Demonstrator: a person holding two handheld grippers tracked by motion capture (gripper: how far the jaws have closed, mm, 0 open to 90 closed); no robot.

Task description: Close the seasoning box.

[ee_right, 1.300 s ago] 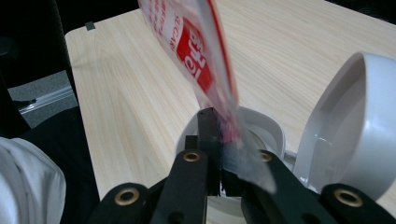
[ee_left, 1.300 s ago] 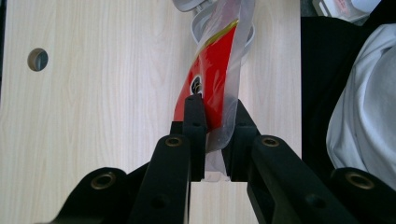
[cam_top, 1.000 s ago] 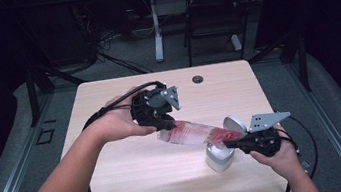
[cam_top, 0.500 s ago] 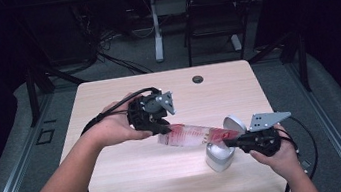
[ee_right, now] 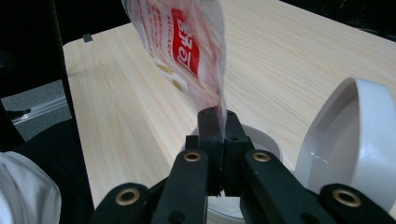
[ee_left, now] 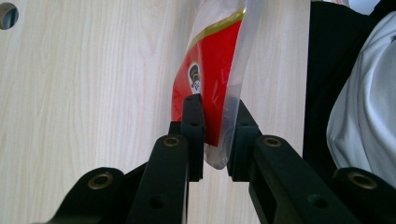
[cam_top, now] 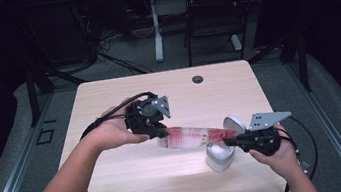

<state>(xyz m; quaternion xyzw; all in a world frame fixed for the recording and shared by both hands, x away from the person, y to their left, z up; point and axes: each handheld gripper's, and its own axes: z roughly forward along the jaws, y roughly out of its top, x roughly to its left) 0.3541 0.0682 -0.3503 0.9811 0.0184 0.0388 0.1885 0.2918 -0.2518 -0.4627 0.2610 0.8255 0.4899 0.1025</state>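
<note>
The counter carries a white container with its hinged lid raised. Above it, a red-and-clear packet spans between both grippers. The left gripper is clamped on one packet end; the right gripper is pinched tight on the other. The right gripper view reveals the container's open rim; its contents are hidden. Packet lettering is illegible.

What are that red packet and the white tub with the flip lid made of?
The packet looks like thin glossy plastic film: clear at its edges, printed red, creased where the grippers pinch it. The tub and its open lid seem smooth moulded plastic with a soft sheen, though glazed ceramic can't be excluded.
</note>
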